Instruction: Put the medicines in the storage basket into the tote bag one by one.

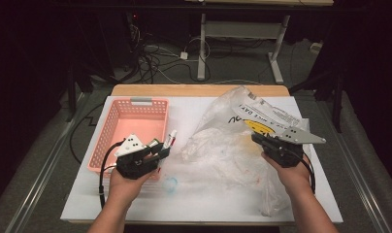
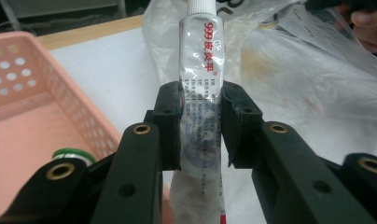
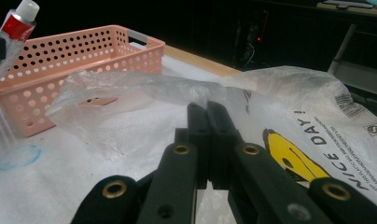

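Clearly: tube (image 2: 201,107) clear-bodied, red lettering, white cap, clamped upright in left gripper (image 2: 201,126).

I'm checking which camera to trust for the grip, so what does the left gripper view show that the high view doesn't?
Left gripper view: the red print on the tube, the black fingers pressing its sides, and a green ring at the basket's edge.

High view: both hands, the right gripper at the plastic bag, the table's whole white top, and the floor cables.

Both: tube, pink basket, bag.
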{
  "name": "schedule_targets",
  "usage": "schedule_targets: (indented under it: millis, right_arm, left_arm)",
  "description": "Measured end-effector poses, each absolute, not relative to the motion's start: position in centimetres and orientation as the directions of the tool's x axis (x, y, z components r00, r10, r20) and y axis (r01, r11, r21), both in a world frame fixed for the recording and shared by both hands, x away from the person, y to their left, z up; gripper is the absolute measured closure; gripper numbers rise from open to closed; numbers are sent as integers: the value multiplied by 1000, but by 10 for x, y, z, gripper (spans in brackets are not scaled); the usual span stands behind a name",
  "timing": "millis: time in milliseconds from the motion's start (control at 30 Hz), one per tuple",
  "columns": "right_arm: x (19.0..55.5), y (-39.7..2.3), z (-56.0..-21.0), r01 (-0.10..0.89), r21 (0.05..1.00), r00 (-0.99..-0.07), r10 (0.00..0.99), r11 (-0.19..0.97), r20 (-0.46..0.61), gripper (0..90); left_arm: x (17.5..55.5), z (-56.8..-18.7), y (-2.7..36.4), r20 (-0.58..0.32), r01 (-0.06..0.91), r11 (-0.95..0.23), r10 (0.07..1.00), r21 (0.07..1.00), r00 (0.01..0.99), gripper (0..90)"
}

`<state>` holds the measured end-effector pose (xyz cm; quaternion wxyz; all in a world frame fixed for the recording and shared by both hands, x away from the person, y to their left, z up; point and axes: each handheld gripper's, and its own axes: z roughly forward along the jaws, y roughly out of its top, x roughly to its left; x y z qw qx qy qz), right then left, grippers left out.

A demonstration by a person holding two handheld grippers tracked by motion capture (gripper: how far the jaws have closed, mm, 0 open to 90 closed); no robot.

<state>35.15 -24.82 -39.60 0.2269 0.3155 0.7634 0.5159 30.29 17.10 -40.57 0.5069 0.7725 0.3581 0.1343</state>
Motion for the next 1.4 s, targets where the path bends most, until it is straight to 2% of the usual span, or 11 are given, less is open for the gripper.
schedule_targets:
  millis: [267, 400, 767, 1000, 1200, 1400]
  right_arm:
    - [351, -249, -396, 246, 931, -694, 719, 269, -25, 900]
    - [352, -249, -397, 248, 930, -693, 721, 272, -26, 900]
    - [350, -248, -398, 248, 930, -681, 732, 271, -32, 900]
    - [348, -247, -397, 239, 930, -677, 734, 278, -46, 900]
    - [346, -244, -396, 234, 932, -684, 728, 277, -45, 900]
    - [341, -241, -392, 224, 933, -694, 719, 281, -50, 900]
  left_arm:
    - [296, -407, 149, -167, 398, -230, 645, 888, 746, 686]
    - [291, -407, 139, -140, 365, -245, 628, 898, 766, 686]
    - [287, -418, 106, -164, 372, -268, 571, 889, 804, 686]
    - [298, -429, 72, -160, 360, -303, 527, 882, 835, 686]
    - [316, -436, 47, -171, 374, -301, 531, 877, 830, 686]
    - [332, -440, 40, -165, 387, -307, 558, 870, 813, 686]
